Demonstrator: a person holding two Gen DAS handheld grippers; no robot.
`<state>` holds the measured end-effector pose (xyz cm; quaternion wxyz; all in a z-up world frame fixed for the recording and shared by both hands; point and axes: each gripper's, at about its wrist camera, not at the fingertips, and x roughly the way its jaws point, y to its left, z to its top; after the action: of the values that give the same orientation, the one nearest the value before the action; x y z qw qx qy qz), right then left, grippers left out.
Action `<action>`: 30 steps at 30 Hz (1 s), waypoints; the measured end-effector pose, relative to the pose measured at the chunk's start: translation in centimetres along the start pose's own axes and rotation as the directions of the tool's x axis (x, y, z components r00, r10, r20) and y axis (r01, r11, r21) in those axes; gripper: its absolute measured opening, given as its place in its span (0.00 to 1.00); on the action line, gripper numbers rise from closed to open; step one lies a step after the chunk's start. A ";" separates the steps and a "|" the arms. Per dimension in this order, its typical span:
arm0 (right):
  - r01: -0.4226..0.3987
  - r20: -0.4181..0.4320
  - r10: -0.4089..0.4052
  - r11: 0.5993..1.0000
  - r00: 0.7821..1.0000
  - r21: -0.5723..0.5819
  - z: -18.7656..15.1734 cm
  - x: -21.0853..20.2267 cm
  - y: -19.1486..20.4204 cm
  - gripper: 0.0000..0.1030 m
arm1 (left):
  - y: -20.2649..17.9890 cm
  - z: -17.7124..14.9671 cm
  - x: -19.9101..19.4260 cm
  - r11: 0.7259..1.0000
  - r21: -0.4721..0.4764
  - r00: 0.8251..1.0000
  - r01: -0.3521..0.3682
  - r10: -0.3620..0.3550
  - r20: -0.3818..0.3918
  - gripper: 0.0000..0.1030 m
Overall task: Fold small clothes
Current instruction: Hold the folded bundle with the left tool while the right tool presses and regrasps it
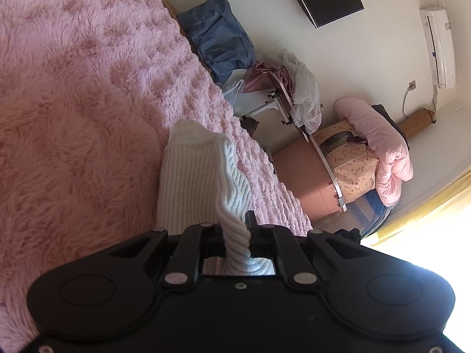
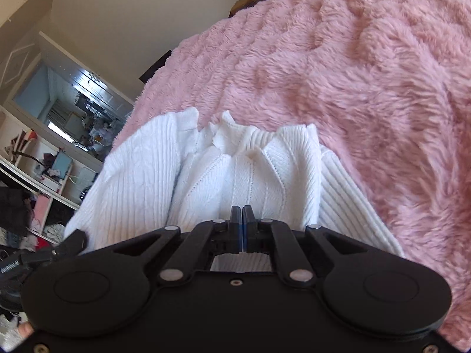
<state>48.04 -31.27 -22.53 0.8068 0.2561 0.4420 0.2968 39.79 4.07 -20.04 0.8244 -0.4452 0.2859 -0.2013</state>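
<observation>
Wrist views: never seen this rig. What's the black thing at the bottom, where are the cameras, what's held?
No robot arm here: a person holds one pair of handheld tongs in each hand, and a fisheye camera on each looks forward along its fingers. The black shape is the tool's own body. The left view shows the left tongs shut on a twisted bunch of a white ribbed knit garment. The right view shows the right tongs shut over the same garment; whether they pinch any fabric is unclear. It lies on a fluffy pink blanket.
</observation>
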 end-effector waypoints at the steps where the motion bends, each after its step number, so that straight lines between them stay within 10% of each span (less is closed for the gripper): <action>1: -0.021 -0.005 0.021 1.000 1.000 0.016 0.0 0.3 -0.1 0.05 | 0.1 0.0 0.0 1.000 -0.005 1.000 -0.001 0.001 0.000 0.06; 7: -0.072 -0.043 0.076 0.995 0.996 0.070 0.1 2.0 0.2 0.06 | 0.5 -0.4 0.0 1.000 -0.018 1.000 0.003 -0.003 -0.009 0.06; 14: -0.162 -0.008 0.165 0.976 0.986 0.146 0.0 1.9 0.3 0.45 | 0.8 -0.6 -0.2 1.000 -0.022 1.000 0.008 -0.008 -0.020 0.06; 19: -0.123 -0.055 0.128 0.989 0.990 0.086 0.0 3.0 2.0 0.46 | 0.8 -0.5 -0.4 1.000 -0.025 1.000 0.003 -0.004 -0.019 0.06; 21: -0.137 -0.080 0.146 0.985 0.986 0.107 -0.1 3.6 2.2 0.45 | 0.7 -0.5 -0.4 1.000 -0.022 1.000 -0.003 0.002 -0.021 0.06; 25: -0.177 -0.103 0.193 0.973 0.976 0.147 -0.2 3.9 1.9 0.11 | 1.0 -0.5 -0.5 0.999 -0.032 1.000 -0.010 0.009 -0.025 0.07; 30: -0.168 -0.077 0.176 0.980 0.981 0.104 -0.1 2.8 2.4 0.06 | 0.9 -0.6 -0.3 1.000 -0.028 1.000 -0.010 0.009 -0.030 0.07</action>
<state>48.54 -27.59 -22.51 0.7449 0.3194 0.4664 0.3543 39.20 4.37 -20.97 0.8147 -0.4522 0.3029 -0.2002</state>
